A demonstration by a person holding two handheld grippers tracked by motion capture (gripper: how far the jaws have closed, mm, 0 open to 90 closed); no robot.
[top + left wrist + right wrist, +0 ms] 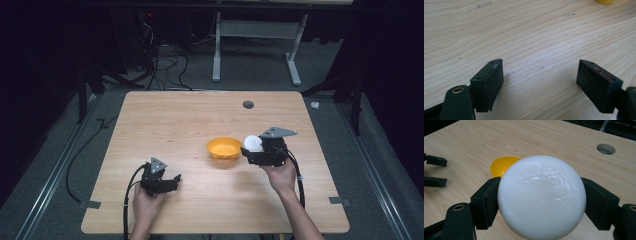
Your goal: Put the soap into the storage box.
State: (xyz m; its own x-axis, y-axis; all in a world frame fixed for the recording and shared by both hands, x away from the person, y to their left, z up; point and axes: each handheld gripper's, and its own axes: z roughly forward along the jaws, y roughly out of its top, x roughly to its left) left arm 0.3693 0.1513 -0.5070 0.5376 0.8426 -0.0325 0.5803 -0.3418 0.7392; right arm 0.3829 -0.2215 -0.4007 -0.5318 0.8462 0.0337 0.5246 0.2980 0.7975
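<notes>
A white ball sits between the two black jaws of my right gripper, which is shut on it; the ball hangs just right of a yellow bowl on the wooden table. Part of the bowl peeks out behind the ball in the right gripper view. My left gripper rests low near the table's front left, held by a hand, its jaws wide apart over bare wood with nothing between them.
A round cable hole lies near the table's far edge, also seen as a hole. Cables trail from both grippers toward the front edge. Tape tabs mark the front corners. A desk frame stands on the floor beyond.
</notes>
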